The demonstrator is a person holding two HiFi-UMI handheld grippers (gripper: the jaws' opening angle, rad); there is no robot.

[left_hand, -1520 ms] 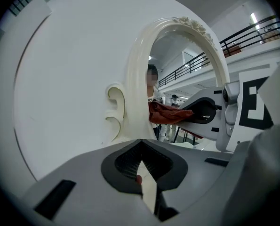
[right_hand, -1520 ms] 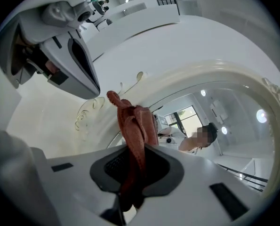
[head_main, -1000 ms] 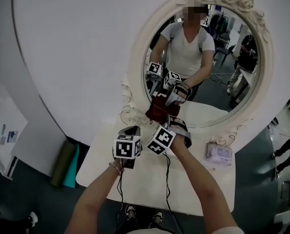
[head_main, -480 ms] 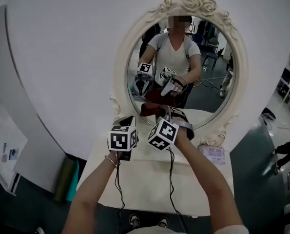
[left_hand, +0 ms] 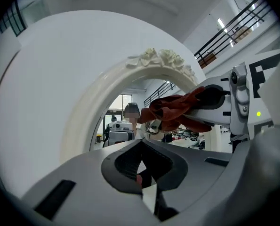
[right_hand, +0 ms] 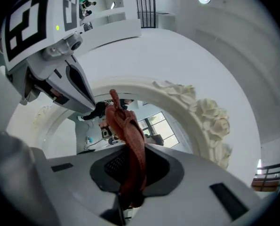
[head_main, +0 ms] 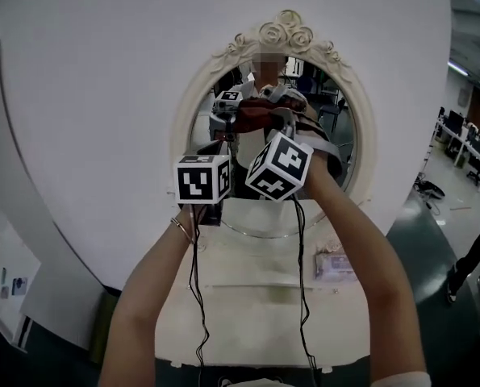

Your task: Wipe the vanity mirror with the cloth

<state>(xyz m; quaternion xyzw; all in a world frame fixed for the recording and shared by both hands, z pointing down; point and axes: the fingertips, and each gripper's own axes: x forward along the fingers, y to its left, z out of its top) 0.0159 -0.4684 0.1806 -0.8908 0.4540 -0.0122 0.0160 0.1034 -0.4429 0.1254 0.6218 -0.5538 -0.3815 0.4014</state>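
Right claw (right_hand: 130, 192) clamped on the red cloth (right_hand: 125, 131), up at the top glass of the vanity mirror (head_main: 281, 34); contact unclear. Left claw (left_hand: 140, 175) closed, empty, just beside. Looks like wipe start. Next: press cloth on, sweep across.

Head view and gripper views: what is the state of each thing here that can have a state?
right hand-held gripper: shut on the cloth.
left hand-held gripper: shut, empty.
cloth: bunched, held up before the upper glass.
vanity mirror: upright.
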